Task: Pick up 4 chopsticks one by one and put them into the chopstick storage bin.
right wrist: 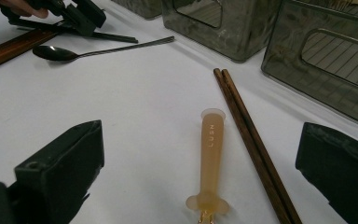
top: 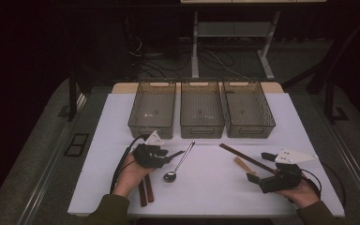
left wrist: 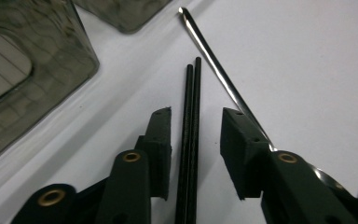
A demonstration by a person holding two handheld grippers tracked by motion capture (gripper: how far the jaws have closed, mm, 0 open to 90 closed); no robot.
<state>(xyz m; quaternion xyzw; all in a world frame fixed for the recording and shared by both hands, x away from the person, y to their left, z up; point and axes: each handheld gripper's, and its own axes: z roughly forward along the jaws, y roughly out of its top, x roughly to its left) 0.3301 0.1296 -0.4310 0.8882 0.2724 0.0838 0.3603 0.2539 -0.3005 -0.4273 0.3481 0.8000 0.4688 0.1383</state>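
A: Left gripper (left wrist: pixel 195 135), status?

B: Jaws part open, pads clear of contact. Black chopsticks (left wrist: pixel 189 140) between the jaws, lying flat on the white table (top: pixel 215 187). Nothing clamped.

A: Long axis of the pair?

B: In line with the jaws, running straight away from the gripper in the left gripper view. Tips well past the fingertips, toward the grey bins (top: pixel 202 115). No offset to either side worth noting; slightly nearer the left pad.

A: Neighbouring items?

B: Metal spoon (left wrist: pixel 223 77) just beside the right jaw, handle angled away across the table. Risk, by judgement: spoon handle caught on closing. Brown chopsticks (top: pixel 145 190) under the left forearm in the high view.

A: Right gripper (right wrist: pixel 200 177)?

B: Jaws wide apart, empty. Amber plastic handle (right wrist: pixel 212 158) on the table between the jaws, untouched. Second brown pair (right wrist: pixel 254 149) just beside it, nearer the right jaw, roughly parallel.

A: Nearer hand for the black pair?

B: Left. Right gripper well apart, on the far side of the table.

A: Requirement for the next move, by judgement?

B: Straight closure across the pair; no turn of the wrist needed.
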